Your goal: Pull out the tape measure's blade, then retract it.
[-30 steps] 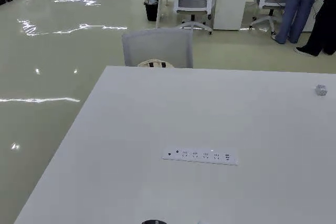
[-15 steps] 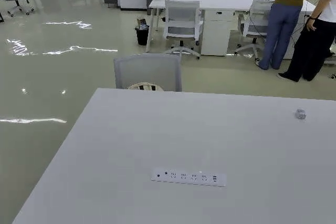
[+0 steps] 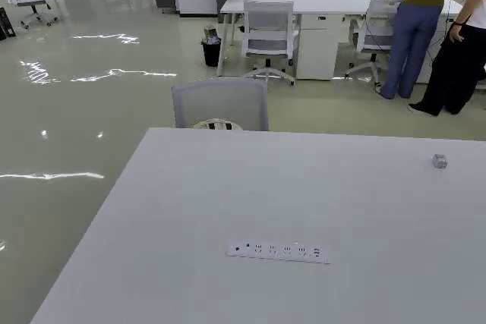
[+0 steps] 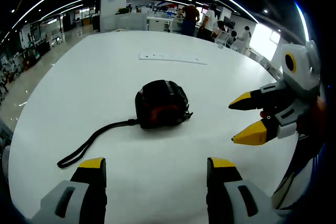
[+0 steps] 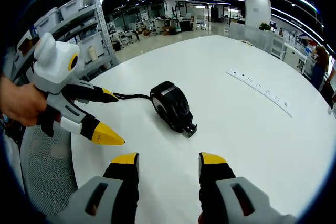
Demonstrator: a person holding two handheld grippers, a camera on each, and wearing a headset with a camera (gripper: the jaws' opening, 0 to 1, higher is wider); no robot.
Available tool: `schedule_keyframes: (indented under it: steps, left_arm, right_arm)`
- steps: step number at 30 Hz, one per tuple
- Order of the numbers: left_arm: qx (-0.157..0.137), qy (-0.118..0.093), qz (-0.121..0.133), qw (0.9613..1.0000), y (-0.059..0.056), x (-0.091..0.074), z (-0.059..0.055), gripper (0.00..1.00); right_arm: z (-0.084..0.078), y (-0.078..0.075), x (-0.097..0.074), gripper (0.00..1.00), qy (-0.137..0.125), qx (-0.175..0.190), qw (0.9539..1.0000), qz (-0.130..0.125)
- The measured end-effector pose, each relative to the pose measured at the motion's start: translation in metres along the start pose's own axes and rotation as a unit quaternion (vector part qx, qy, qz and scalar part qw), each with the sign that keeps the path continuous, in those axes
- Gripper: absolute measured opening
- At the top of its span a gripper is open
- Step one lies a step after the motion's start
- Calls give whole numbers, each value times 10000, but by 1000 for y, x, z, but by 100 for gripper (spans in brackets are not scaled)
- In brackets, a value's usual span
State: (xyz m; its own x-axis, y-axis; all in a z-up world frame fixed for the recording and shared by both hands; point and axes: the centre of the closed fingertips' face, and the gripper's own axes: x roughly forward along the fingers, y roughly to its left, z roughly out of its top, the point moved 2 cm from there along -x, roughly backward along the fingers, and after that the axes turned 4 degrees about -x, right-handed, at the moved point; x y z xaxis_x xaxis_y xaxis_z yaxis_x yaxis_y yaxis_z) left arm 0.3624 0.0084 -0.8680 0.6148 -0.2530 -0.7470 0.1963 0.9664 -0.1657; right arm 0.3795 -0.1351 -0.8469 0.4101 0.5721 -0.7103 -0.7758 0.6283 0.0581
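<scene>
The table (image 3: 190, 210) is plain white, with no pattern. On it, the tape measure (image 4: 160, 103) is black with a dull orange-red patch on its side, and its strap (image 4: 89, 142) is black too. The power strip (image 3: 278, 252) on the table is white with small dark sockets. The left gripper (image 4: 156, 167) and the right gripper (image 5: 168, 158) have grey bodies and black jaws with yellow tips. Beyond the table, the chair (image 3: 220, 102) is grey and the floor (image 3: 76, 127) is pale green, streaked with white glare. Farther past the table, one person (image 3: 420, 20) wears an olive top and blue trousers, and a second person (image 3: 463, 58) wears a white top and black trousers.
</scene>
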Motion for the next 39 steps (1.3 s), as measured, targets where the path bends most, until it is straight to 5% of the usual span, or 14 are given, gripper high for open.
schedule_keyframes:
  steps: [19, 39]
  left_arm:
    - [133, -31, -245, 9996, -4, -23, -12, 80]
    - [36, 3, -289, 9996, 4, -51, -24, 85]
  right_arm:
    - [-19, 29, -37, 56, 146, 451, 9988, -137]
    - [-12, 44, -76, 69, 121, 833, 9962, -227]
